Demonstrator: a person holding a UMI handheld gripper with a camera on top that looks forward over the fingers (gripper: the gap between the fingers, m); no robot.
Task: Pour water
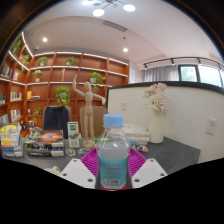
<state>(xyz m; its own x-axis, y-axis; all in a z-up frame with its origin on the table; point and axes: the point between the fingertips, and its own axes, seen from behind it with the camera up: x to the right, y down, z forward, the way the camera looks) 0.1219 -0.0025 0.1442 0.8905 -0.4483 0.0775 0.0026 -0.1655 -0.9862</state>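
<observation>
A clear plastic water bottle [113,155] with a pale blue cap and a light label stands upright between my fingers. My gripper [113,170] is shut on the bottle, the magenta pads [90,163] pressing its sides at label height. The bottle's base is hidden below the fingers. It appears lifted above the dark grey table [175,152], which lies beyond it.
A white vase of pale flowers [156,112] stands on the table to the right. A wooden artist's mannequin [88,108] and a dark box [56,120] stand at the back left, with books and small items [20,142] beside them. Behind are wooden shelves [60,75] with plants.
</observation>
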